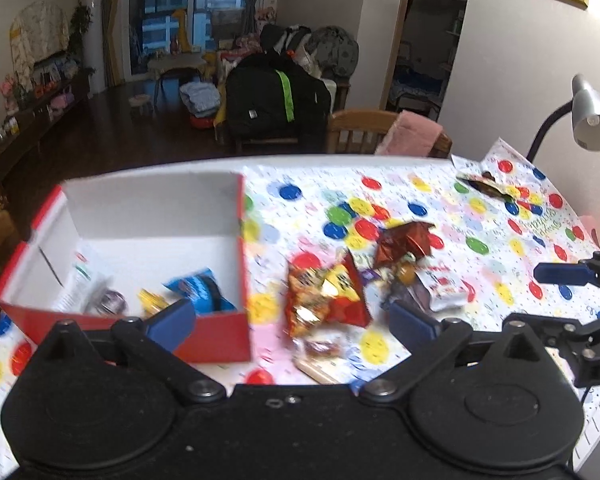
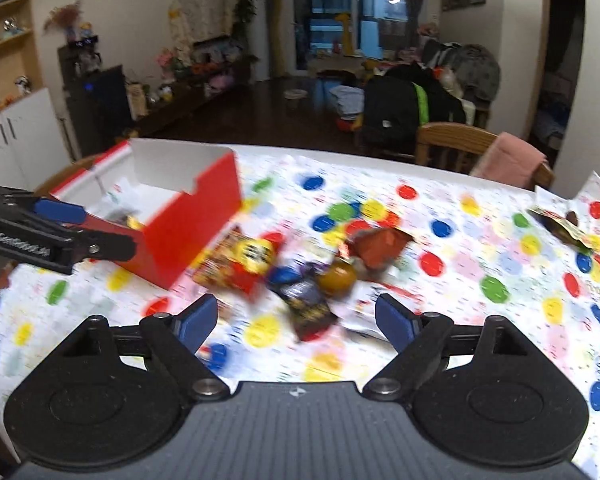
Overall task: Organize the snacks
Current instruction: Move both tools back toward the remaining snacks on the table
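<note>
Step in hand: transfer of loose snacks into the red box [image 1: 216, 332]. The box stands on the left part of the counter [image 1: 440, 200] and already holds a blue packet [image 1: 198, 286] and a few other small items. The remaining snack pile [image 2: 296, 276] lies just right of the box, on the dotted cloth.

Left tongs [image 1: 292, 322]: spread apart, empty, above the near corner of the box and the red-and-yellow packet [image 1: 324, 296]. Right tongs [image 2: 296, 320]: spread apart, empty, directly before the dark packet [image 2: 310, 306].

Next move, as judged: lower one set of tongs over a single packet, close, lift, carry over the box wall.

Writing: packet print is motion-blurred and unreadable. The cloth's lettering cannot be made out reliably.
</note>
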A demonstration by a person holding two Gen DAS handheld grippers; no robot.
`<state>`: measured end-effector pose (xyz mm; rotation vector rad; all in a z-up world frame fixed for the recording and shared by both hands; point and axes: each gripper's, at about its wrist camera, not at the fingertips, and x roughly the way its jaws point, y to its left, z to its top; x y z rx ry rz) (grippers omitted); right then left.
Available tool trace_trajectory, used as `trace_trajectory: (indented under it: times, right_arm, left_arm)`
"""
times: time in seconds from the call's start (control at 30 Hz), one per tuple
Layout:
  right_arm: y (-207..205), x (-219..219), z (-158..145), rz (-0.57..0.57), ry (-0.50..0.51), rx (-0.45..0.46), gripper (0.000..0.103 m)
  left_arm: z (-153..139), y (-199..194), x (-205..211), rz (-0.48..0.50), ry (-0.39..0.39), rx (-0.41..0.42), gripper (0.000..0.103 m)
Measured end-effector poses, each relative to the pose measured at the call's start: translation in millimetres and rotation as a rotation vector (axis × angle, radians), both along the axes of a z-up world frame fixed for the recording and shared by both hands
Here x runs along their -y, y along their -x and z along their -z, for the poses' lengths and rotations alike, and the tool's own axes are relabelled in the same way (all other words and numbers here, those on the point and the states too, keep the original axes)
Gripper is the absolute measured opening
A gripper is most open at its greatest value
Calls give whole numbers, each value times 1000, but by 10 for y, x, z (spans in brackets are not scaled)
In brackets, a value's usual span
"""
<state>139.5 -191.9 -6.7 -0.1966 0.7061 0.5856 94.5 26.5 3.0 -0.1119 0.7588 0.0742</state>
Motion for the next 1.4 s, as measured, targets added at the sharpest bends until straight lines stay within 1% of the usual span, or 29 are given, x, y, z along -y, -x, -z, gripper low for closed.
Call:
trace_trajectory:
  times: [0.17,0.27,0.33,0.4,0.6,0.73,0.87,1.0,1.07,1.23,1.4]
  right_arm:
    - [-250,257,246,63,-10,-66,86]
    - [-397,326,341,76,-8,-78,86]
    - [-501,369,395,88,-13,-91,86]
    - [-651,381,446,122,-13,-106,86]
    - [-1074,347,635,199,-29,-184,86]
    - [-1283,278,766,236,-37,-249,86]
    - [-1426,207,865,266,-31,-299,86]
    - [-1548,148,961,318,-17,-350,86]
    - [-1579,119,1001,327,-15,-371,86]
    - [-1610,14,1080,326,43,-388,86]
    - [-1613,-27,1145,316,79,-405,86]
  left_arm:
    - [258,-62,266,1,14,-37,103]
    - [445,-115,387,-17,26,-87,103]
    - [561,-144,474,-34,14,-117,102]
    - [652,-169,523,-47,8,-136,102]
    - [857,-298,561,-121,33,-187,101]
    - [990,-402,553,-179,65,-236,98]
    - [1094,-494,527,-238,87,-269,92]
    - [1150,-574,551,-267,82,-287,84]
    - [1179,-599,550,-283,86,-296,82]
    - [1243,-633,510,-313,114,-317,73]
    - [1278,-668,519,-315,116,-331,57]
